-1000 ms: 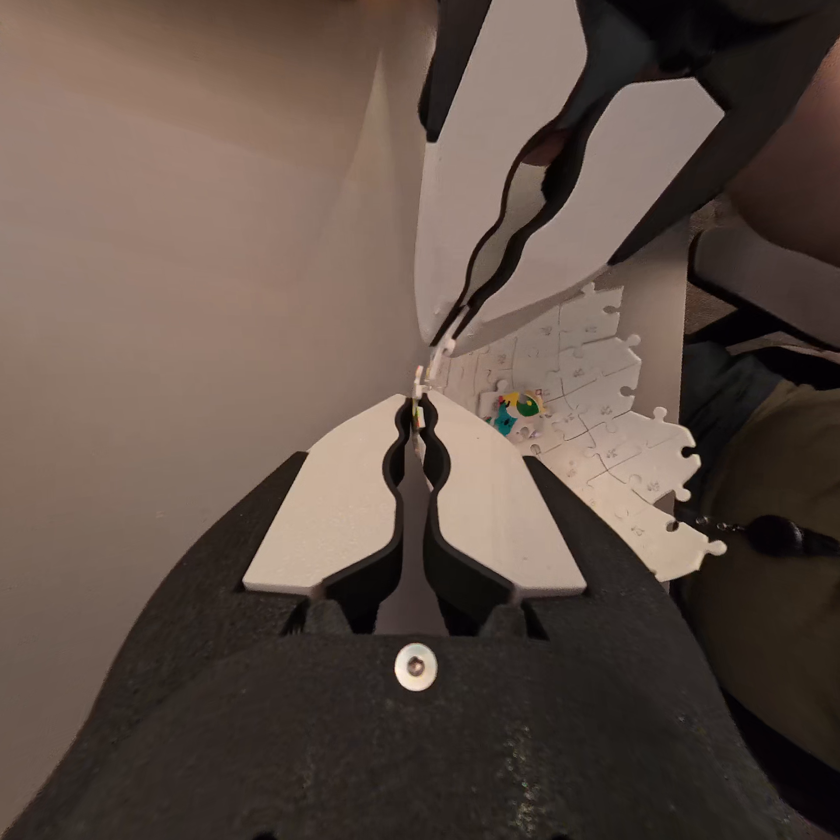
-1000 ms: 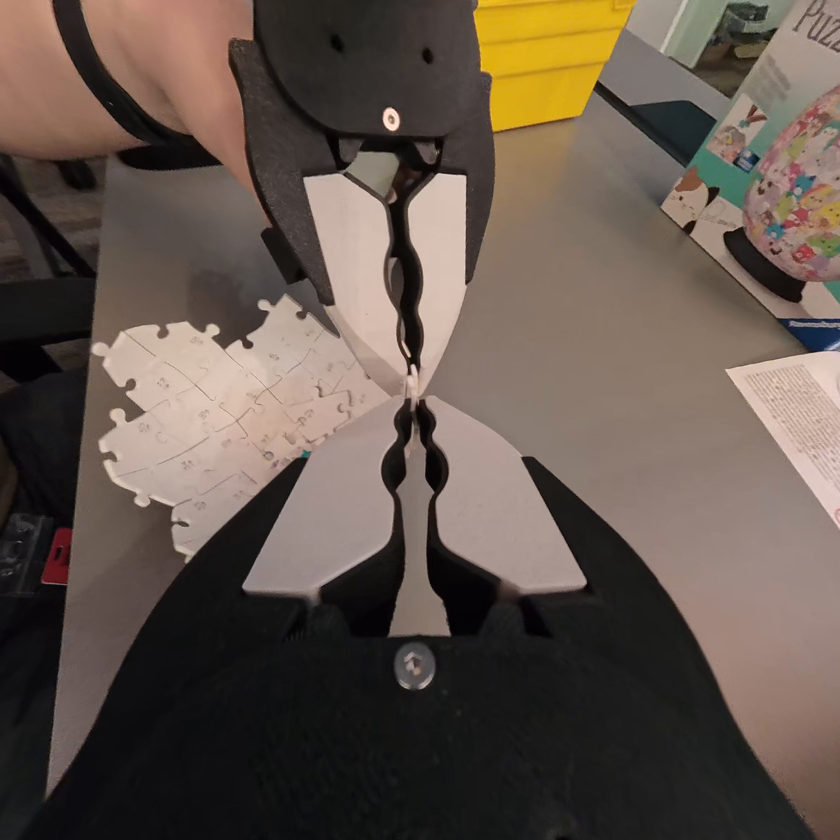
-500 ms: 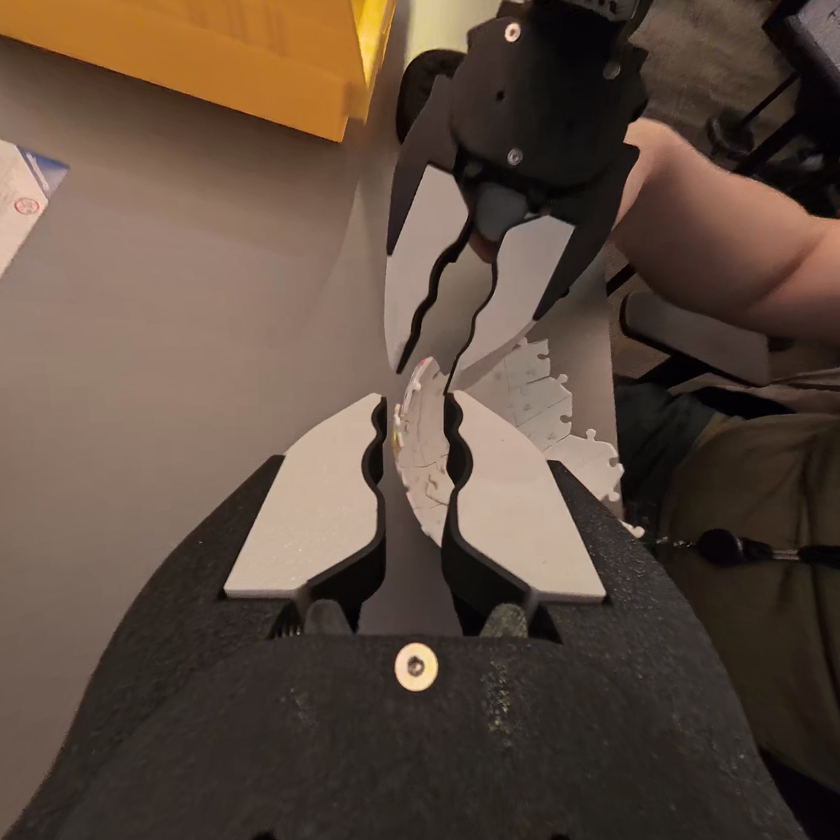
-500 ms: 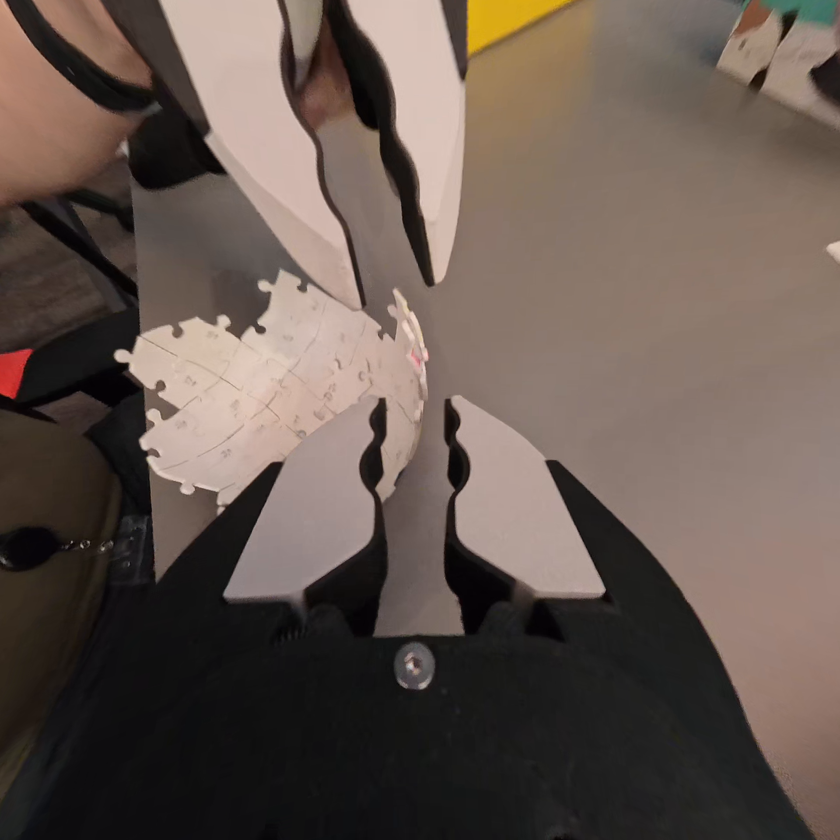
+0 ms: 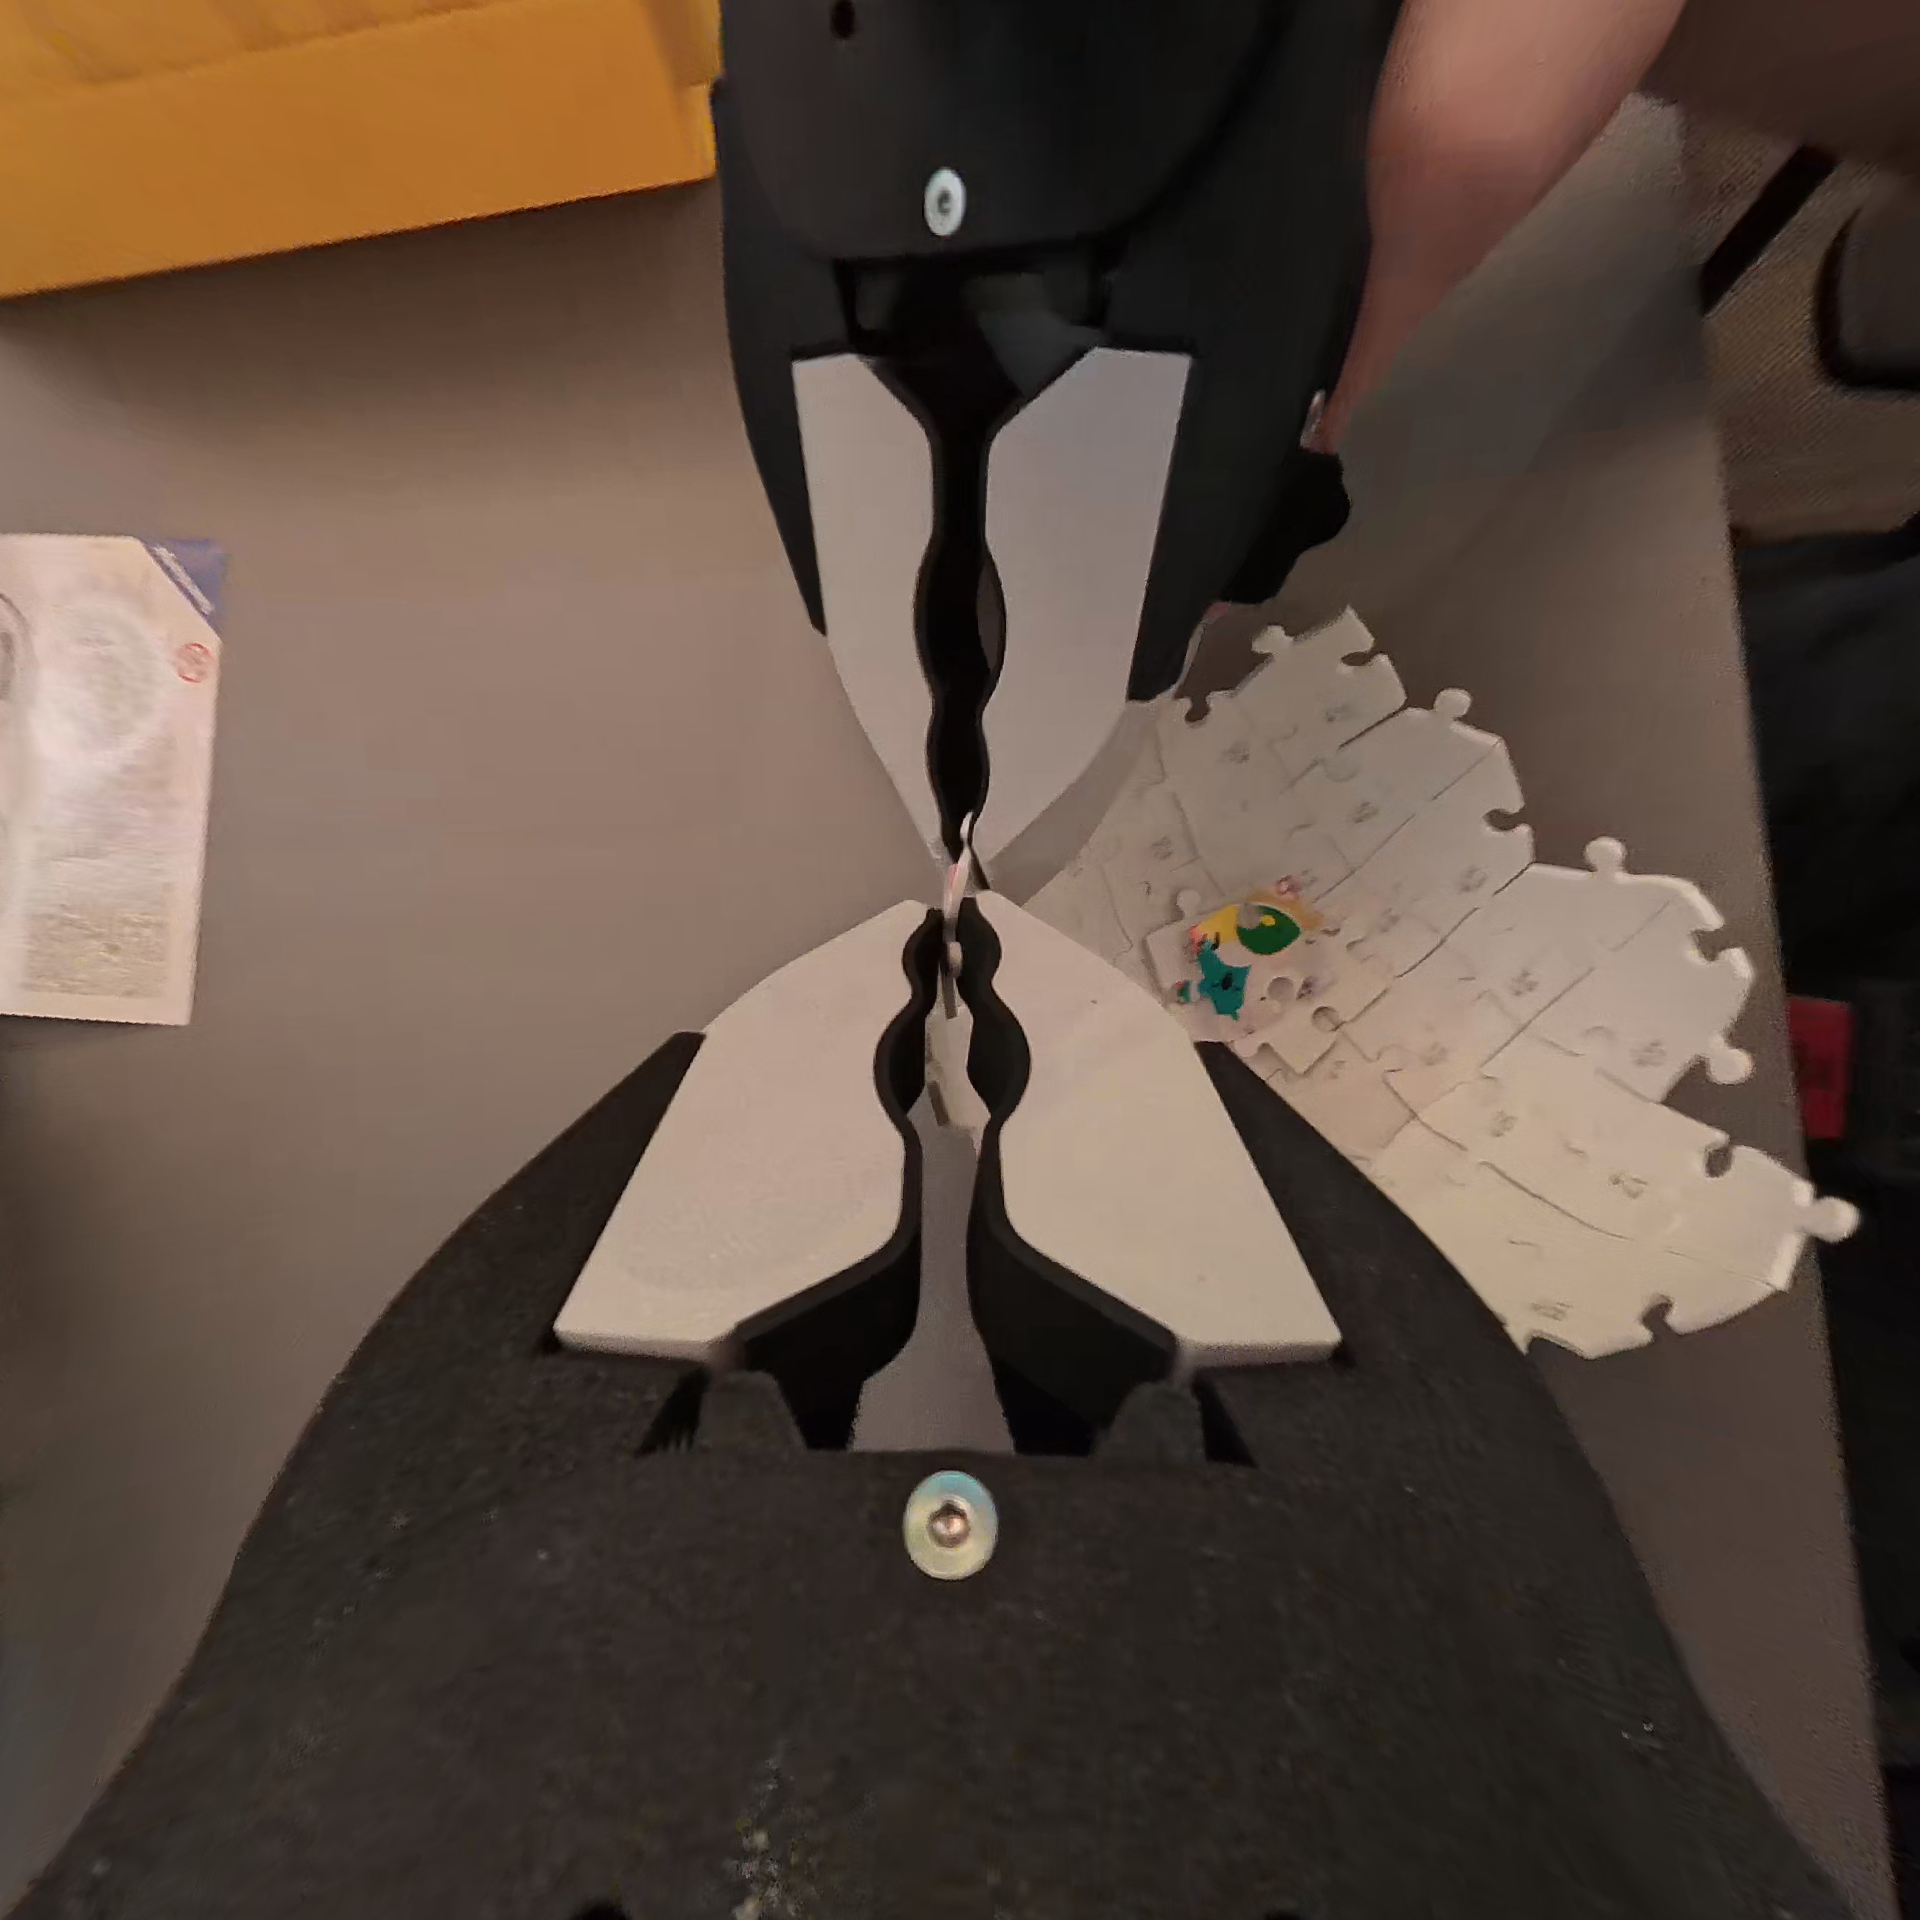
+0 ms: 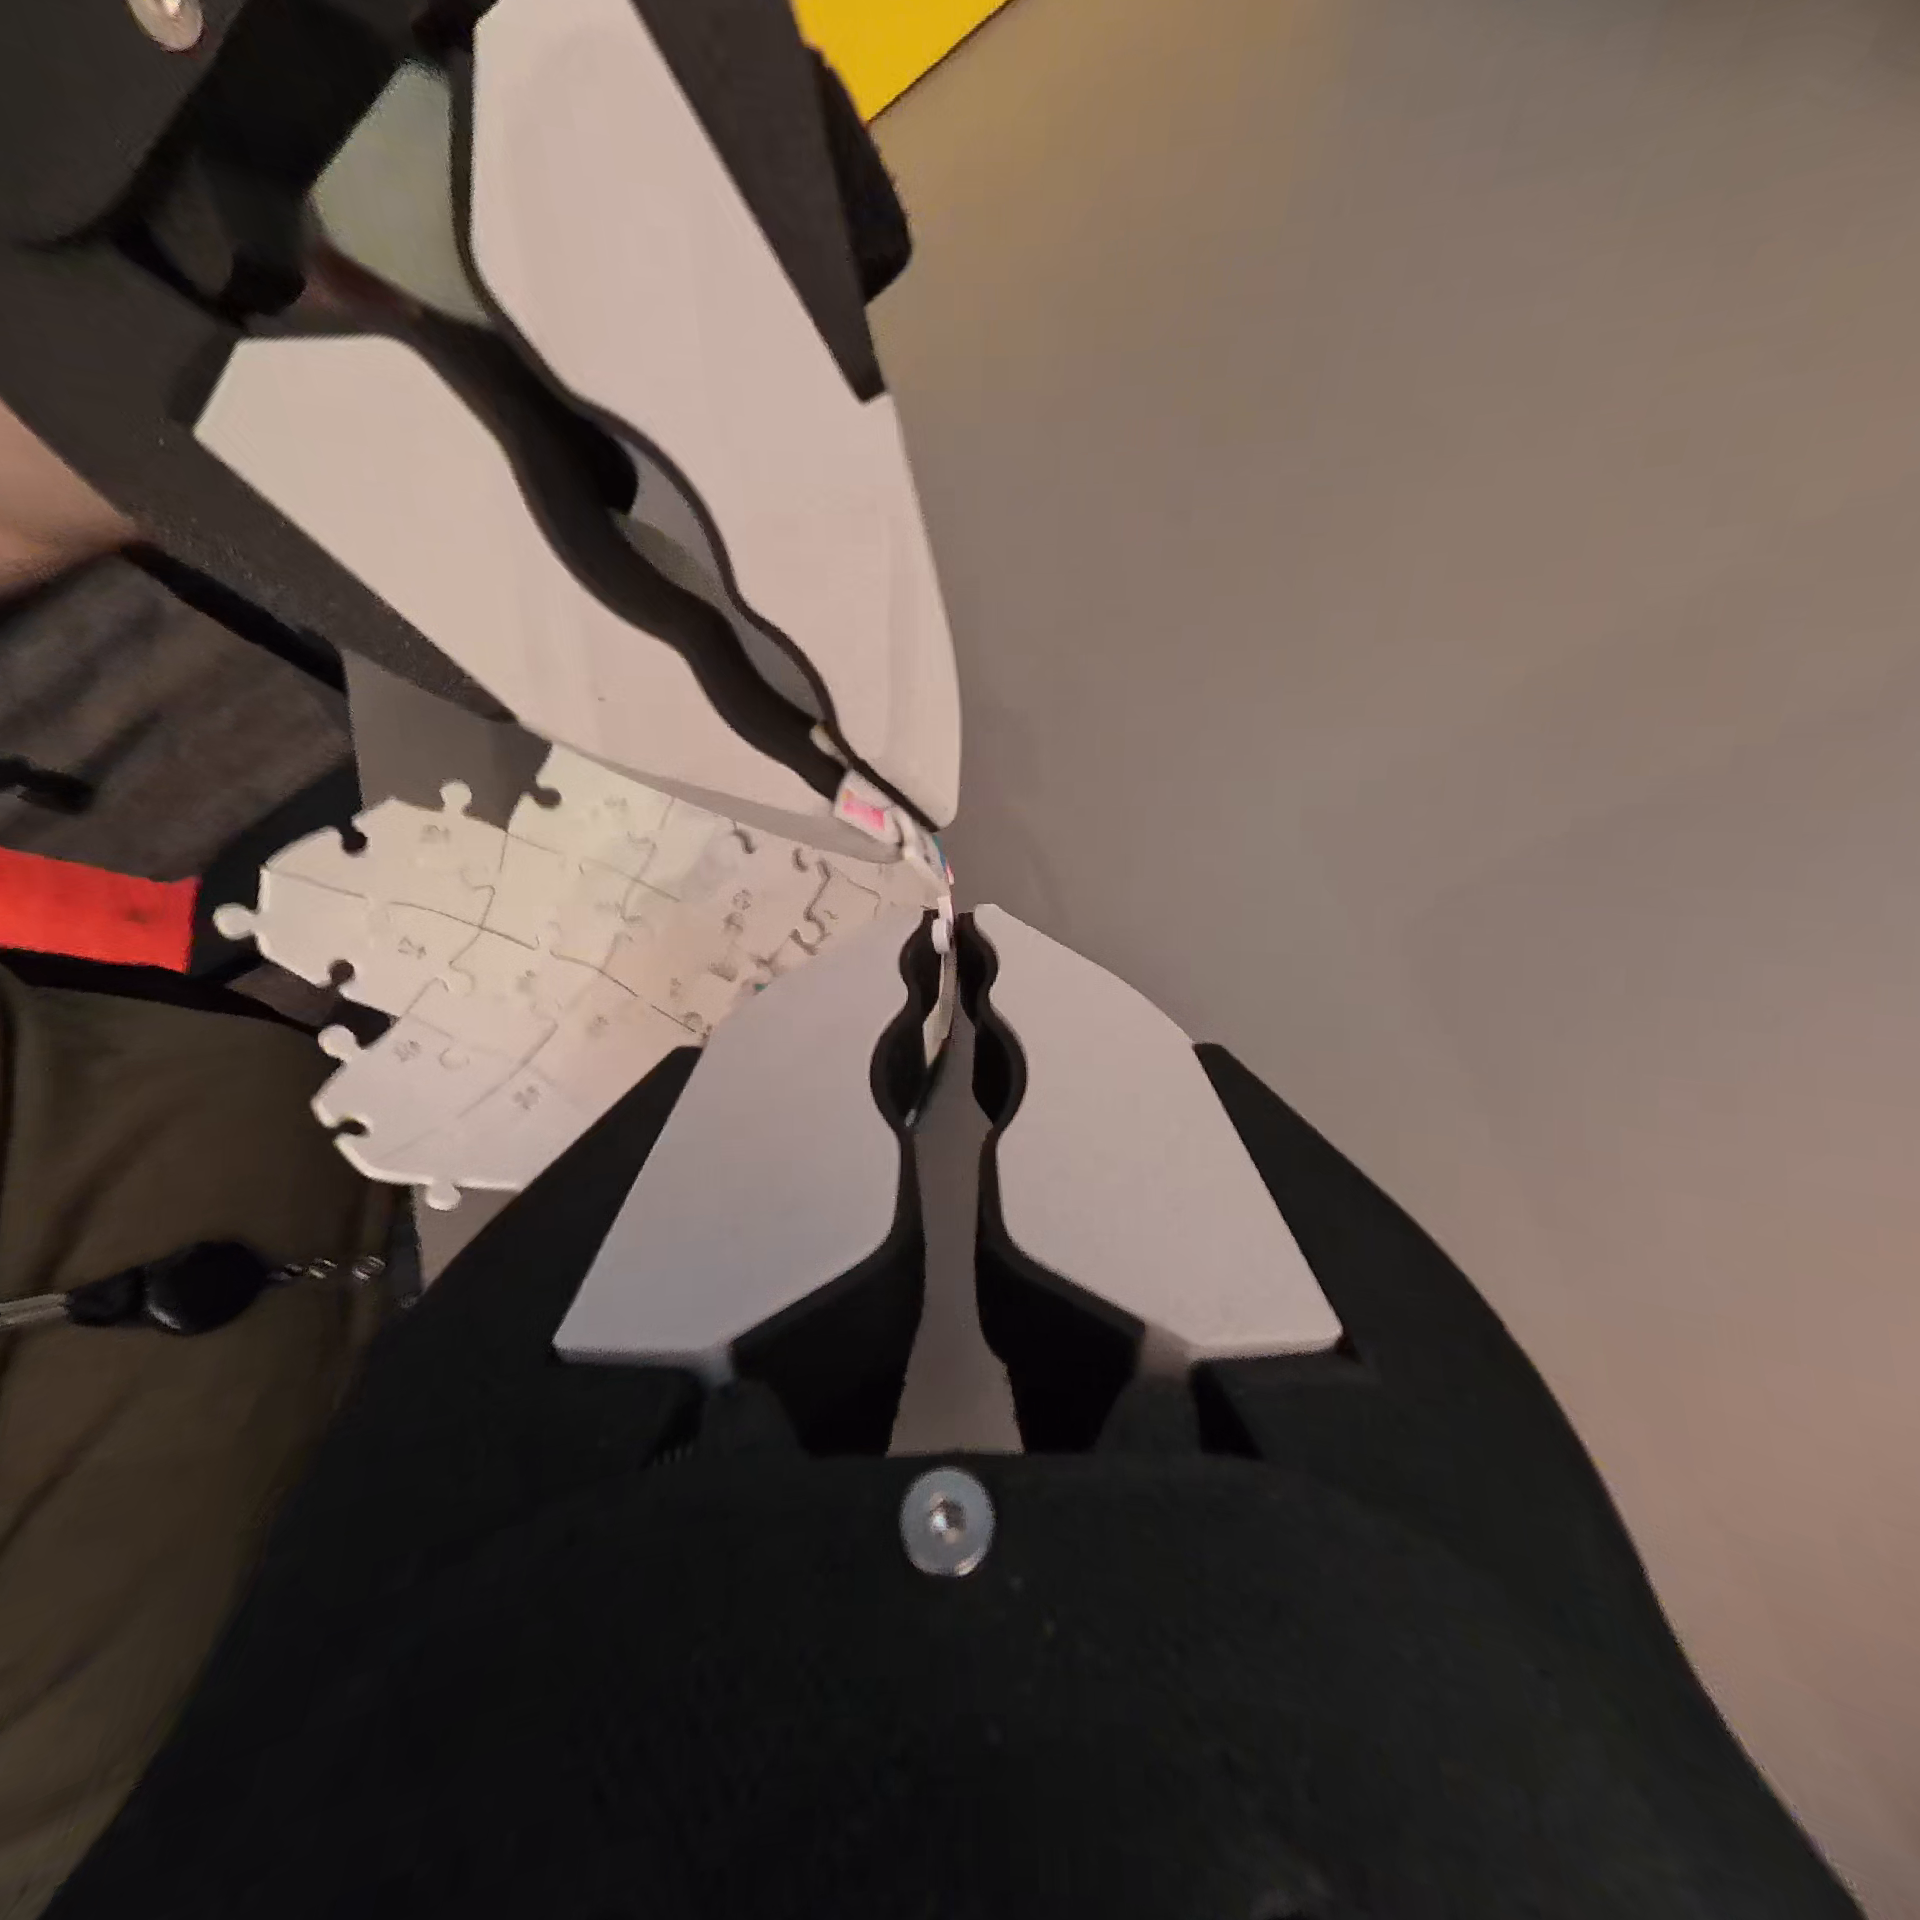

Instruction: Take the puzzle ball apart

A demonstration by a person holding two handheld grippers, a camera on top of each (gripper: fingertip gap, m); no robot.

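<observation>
Here, 2 grippers pinch 1 puzzle strip tip to tip.

Left wrist view: left gripper (image 5: 951, 925) and right gripper (image 5: 961, 831) clamp the puzzle strip (image 5: 954, 894) above the tabletop (image 5: 520, 779); a curved puzzle sheet (image 5: 1507, 1039) lies at its right edge.
Right wrist view: right gripper (image 6: 943, 925) and left gripper (image 6: 894, 810) grip it alike.

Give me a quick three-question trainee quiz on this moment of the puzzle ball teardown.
1. True or false: both tools are shut on the same edge of the puzzle shell.
2. Multiple choice: the loose coloured piece lies (A) inside the white shell, (B) on the leaflet, (C) in the yellow bin.
3. Fill in: the left tool and right tool meet tip to ____.

Key: 1 true; 2 A; 3 tip.
</observation>
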